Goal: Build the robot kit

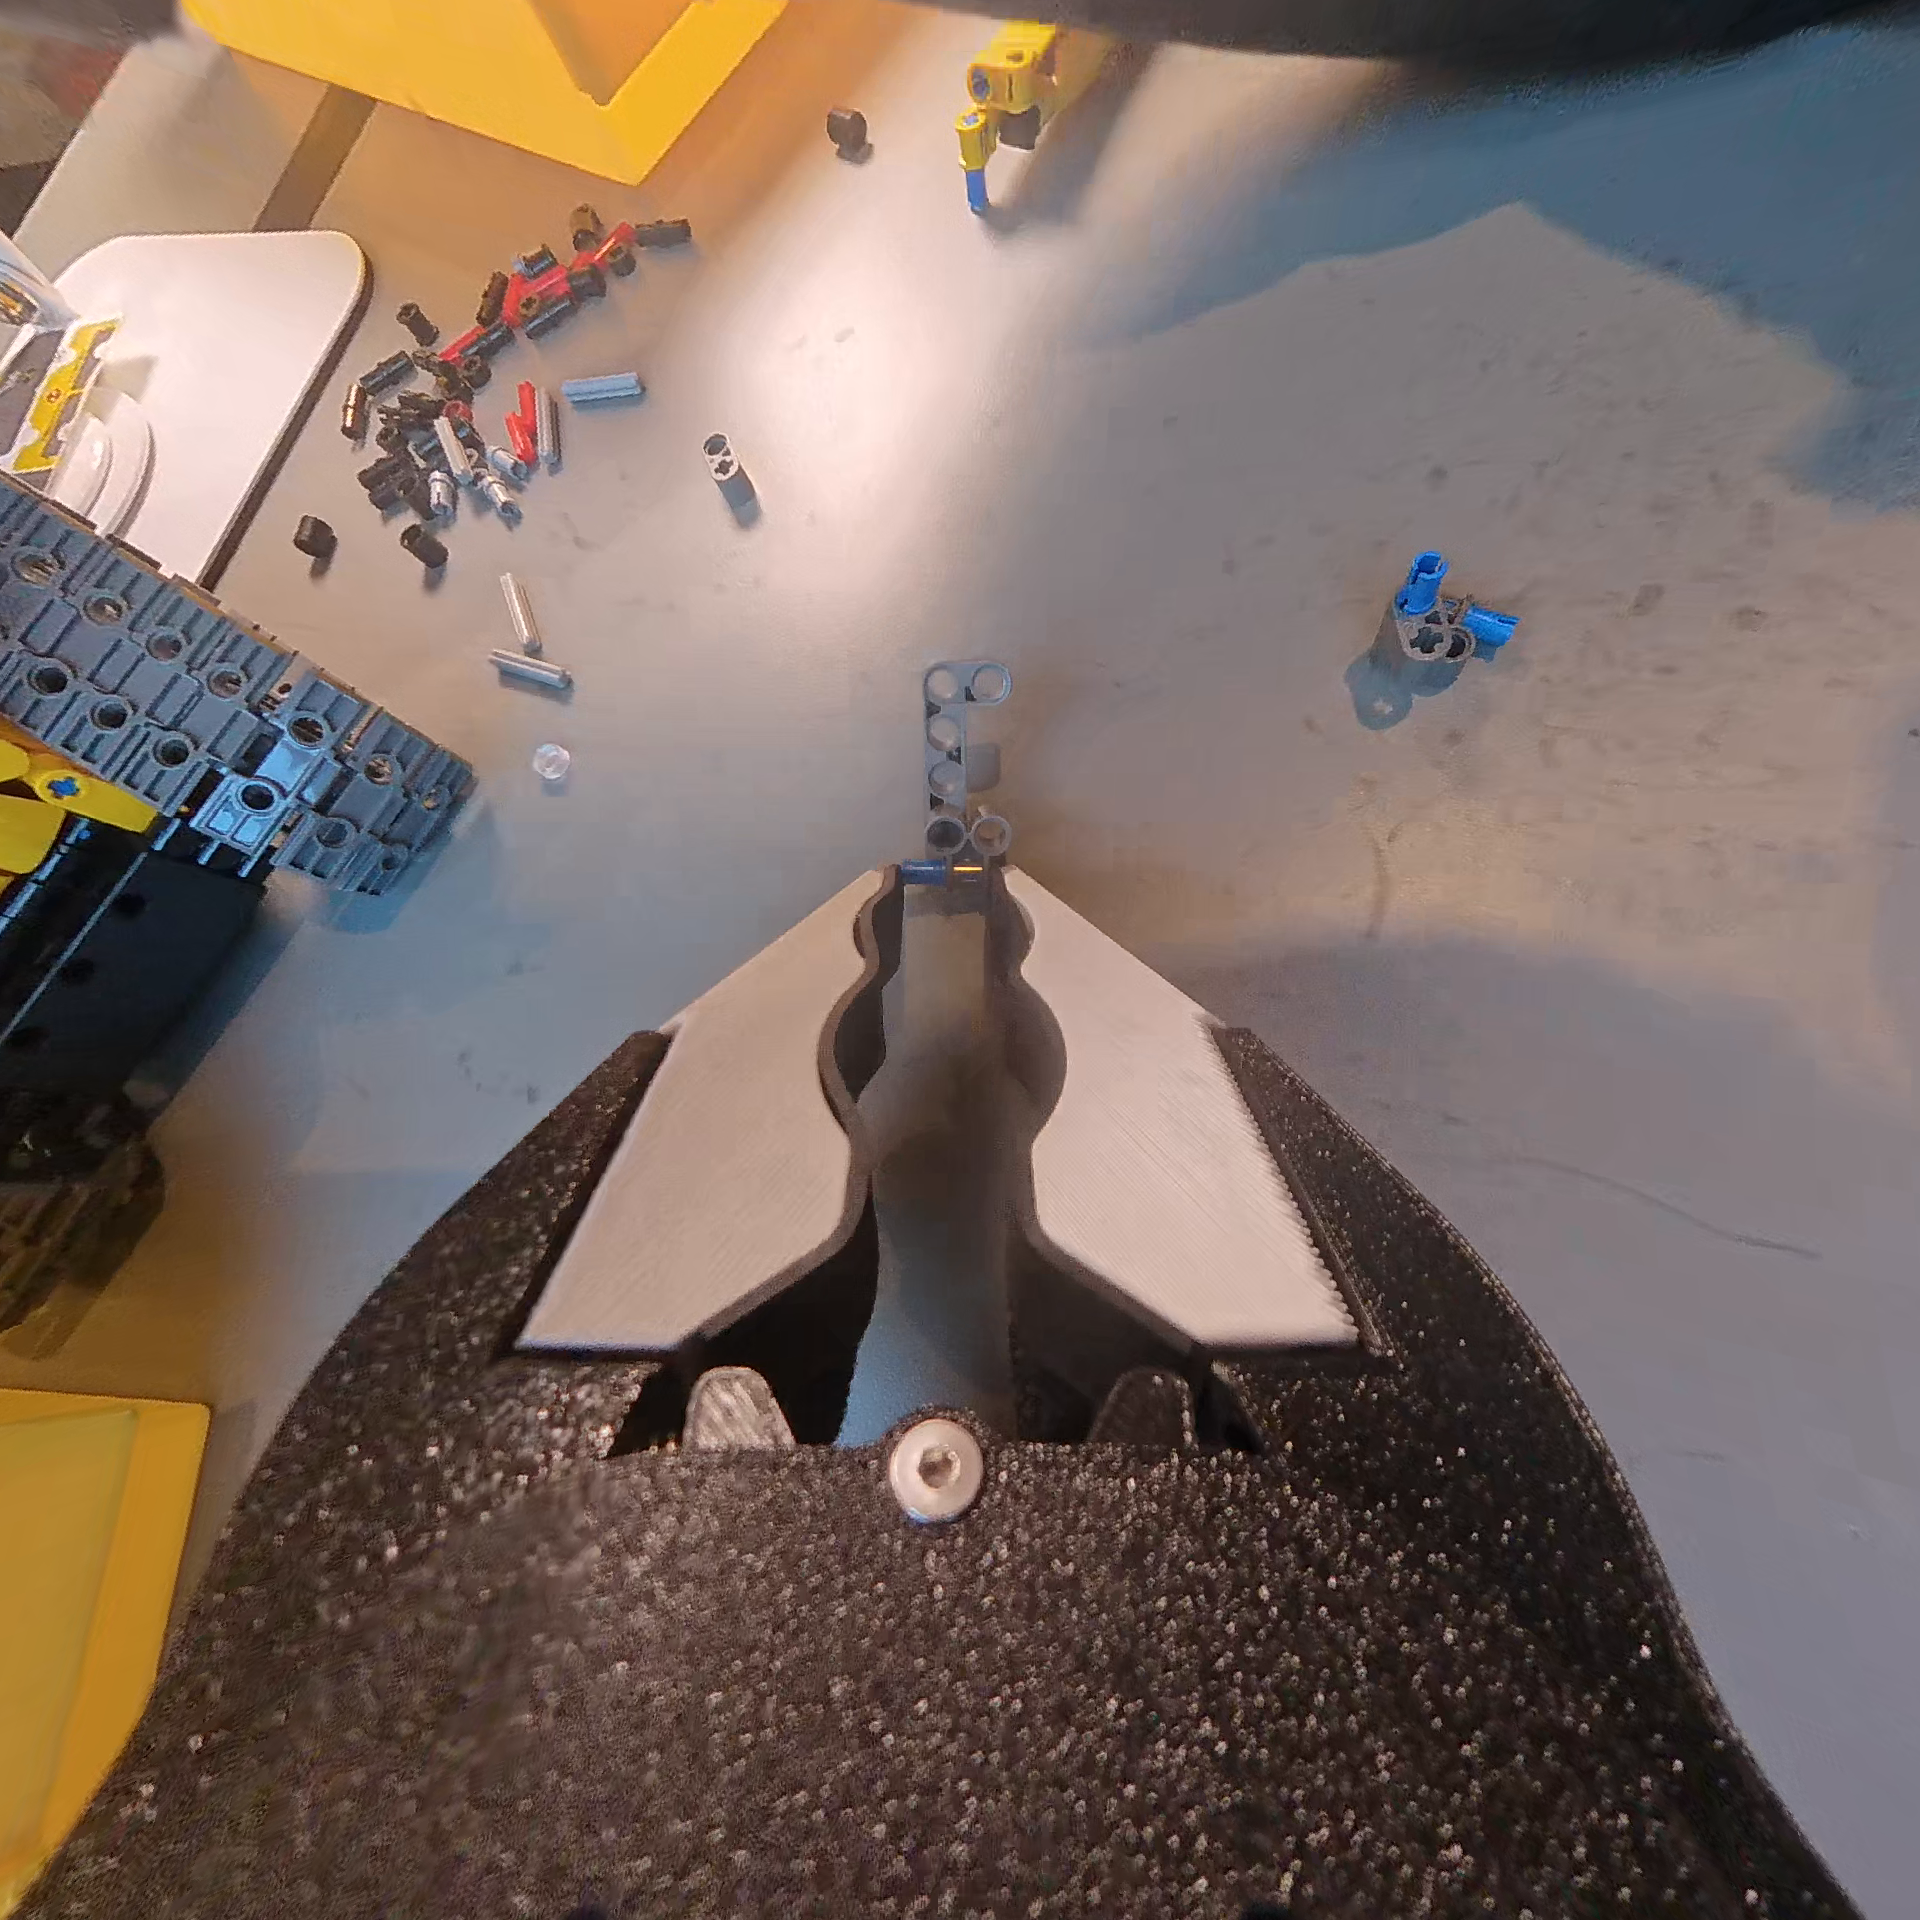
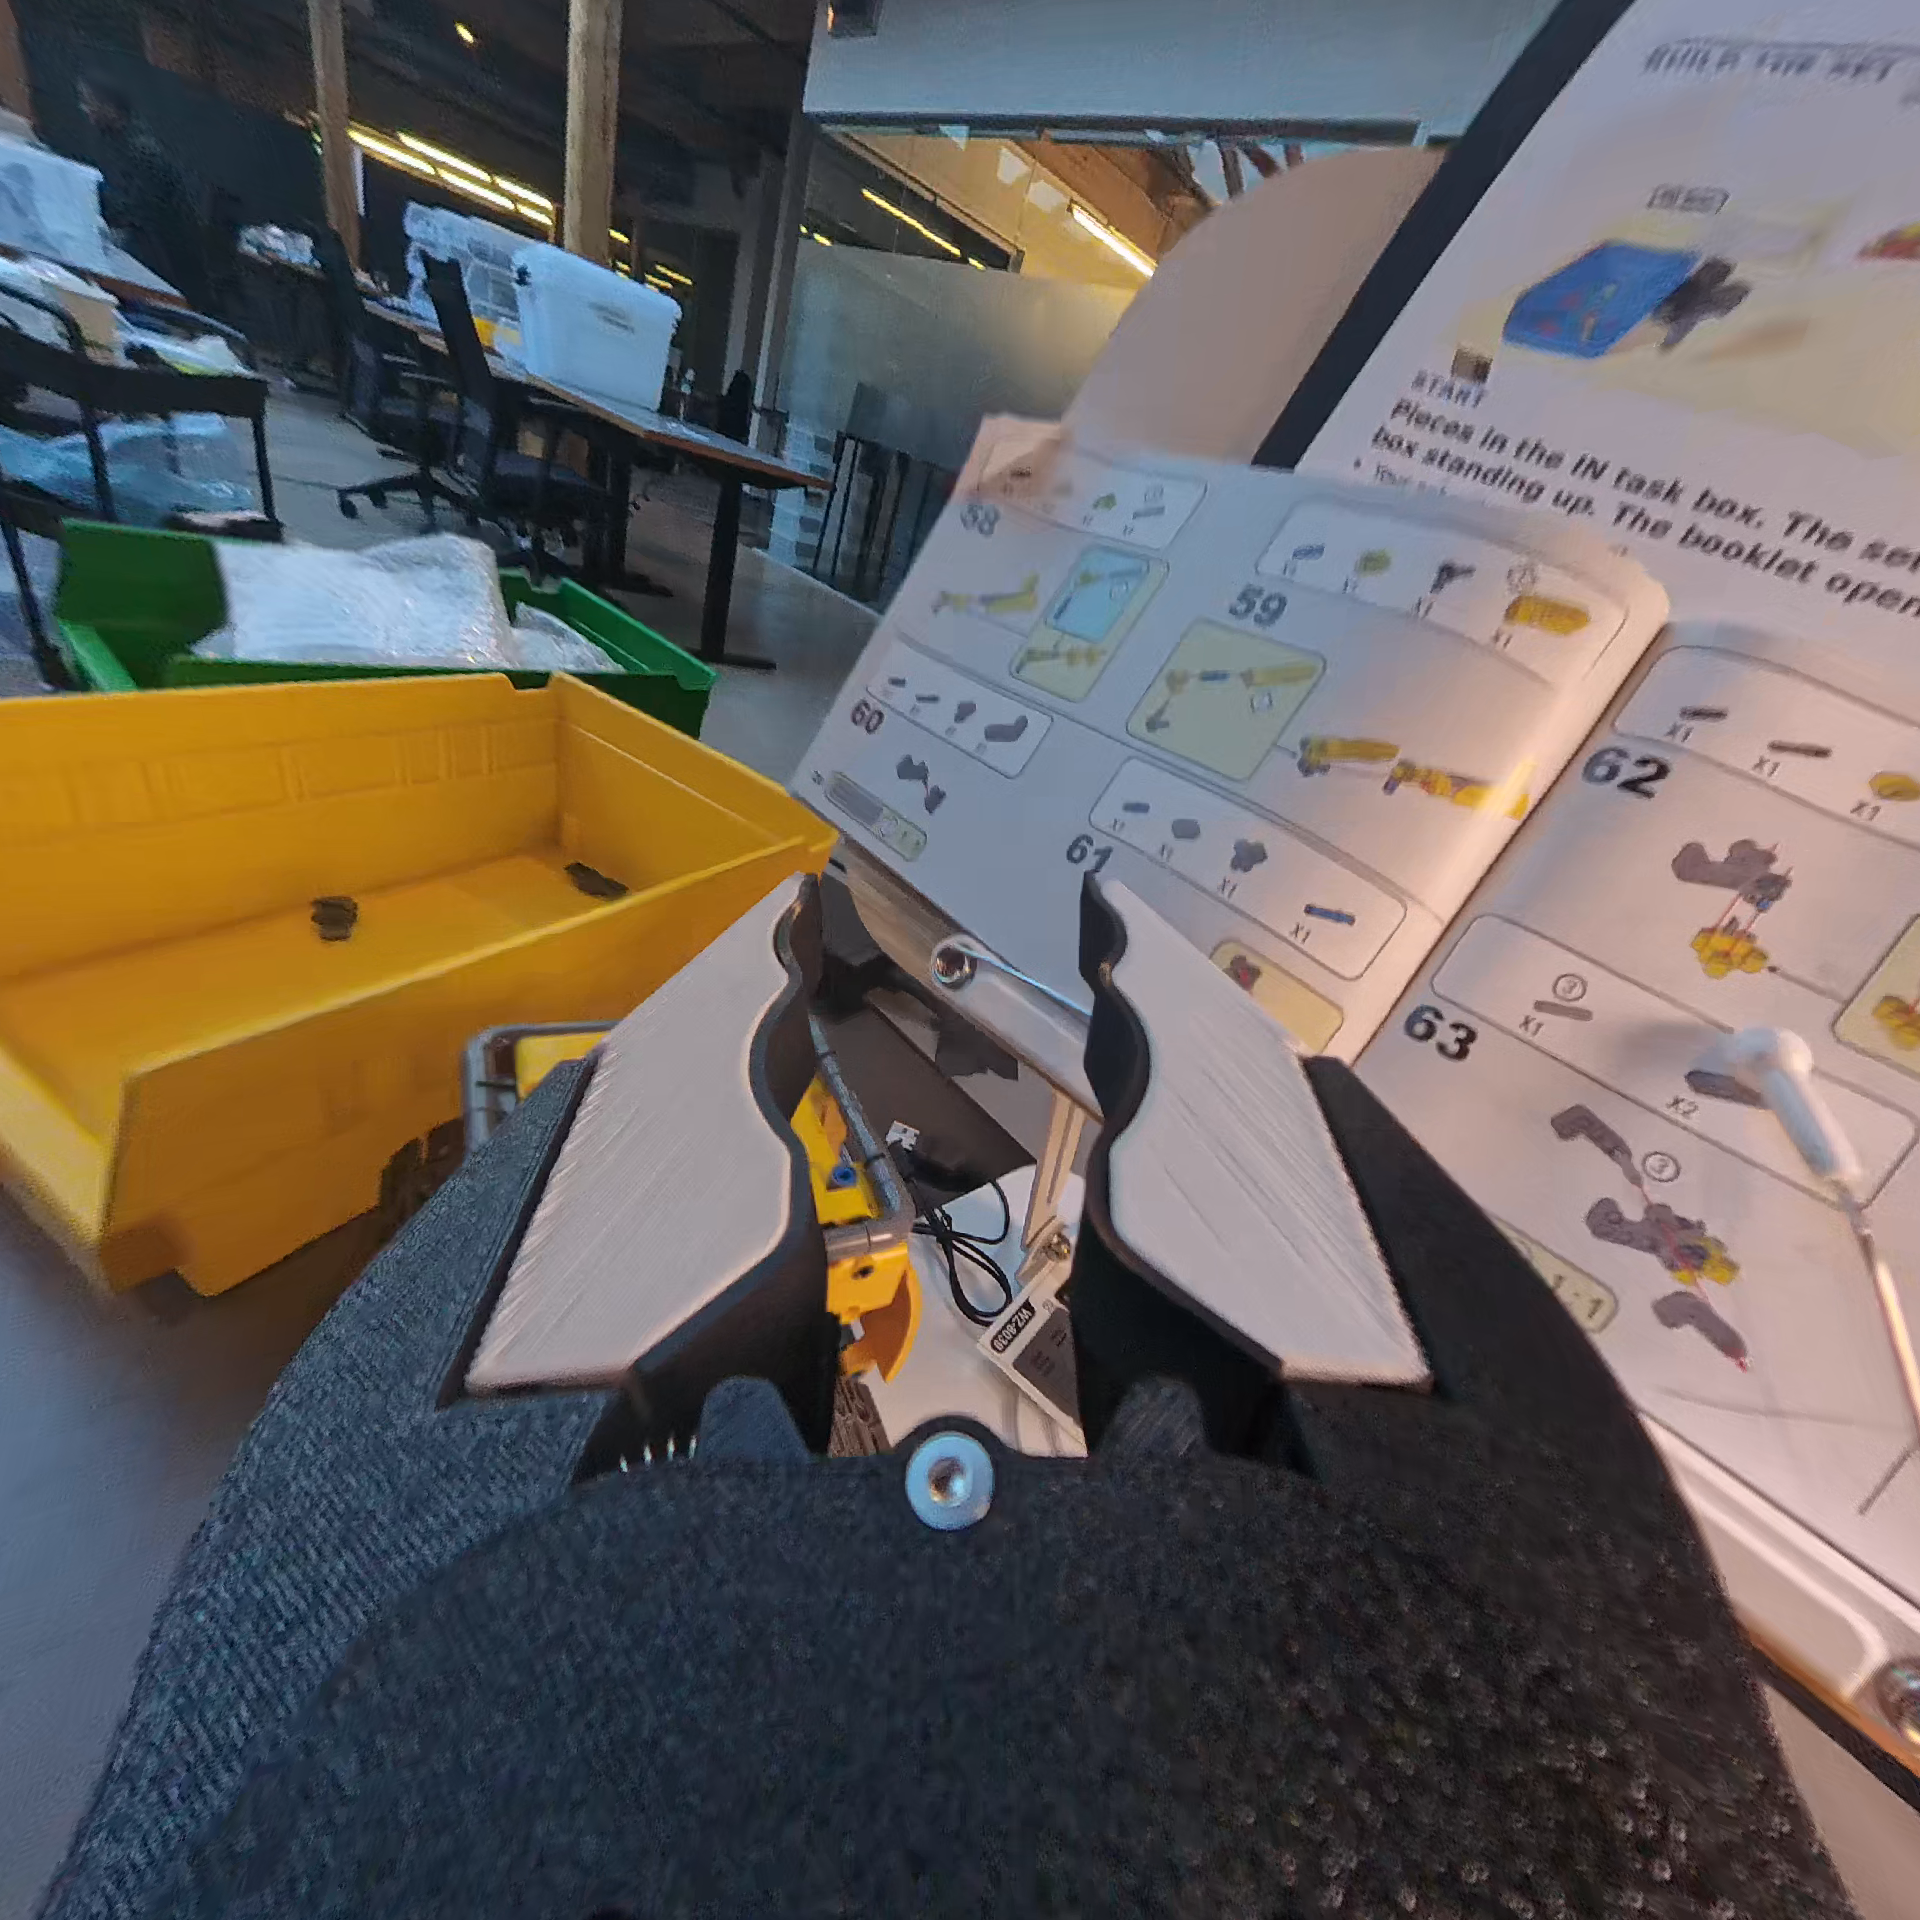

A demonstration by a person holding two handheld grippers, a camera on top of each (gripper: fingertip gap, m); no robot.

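Left wrist view: the left gripper [image 1: 948, 878] is closed on a small blue pin [image 1: 928, 873], pinched crosswise between its fingertips. A grey beam [image 1: 961, 758] with round holes stands out beyond the tips, over the table [image 1: 1351, 1039]; whether it hangs on the pin or lies on the table cannot be told. Right of it, well apart, a grey connector [image 1: 1439, 634] carrying blue pins rests on the table. Up and left lies a loose pile of parts [image 1: 488, 384] in black, red and grey, with two grey axles [image 1: 525, 644] nearer the beam. At the left edge is a grey tracked model [image 1: 208, 717] with black and yellow sections. A yellow sub-assembly [image 1: 1003, 94] sits at the top, beside a yellow bin [image 1: 478, 83].

Right wrist view: the right gripper [image 2: 951, 894] is open, with its jaws spread wide and nothing between them. It is raised and faces an open booklet [image 2: 1299, 727] propped on a stand [image 2: 1018, 997]. A yellow tray [image 2: 312, 935] sits to the left, with two dark pieces on its floor. Behind it is a green bin [image 2: 125, 613] holding bubble wrap. Yellow model parts [image 2: 862, 1226] show below, between the fingers.
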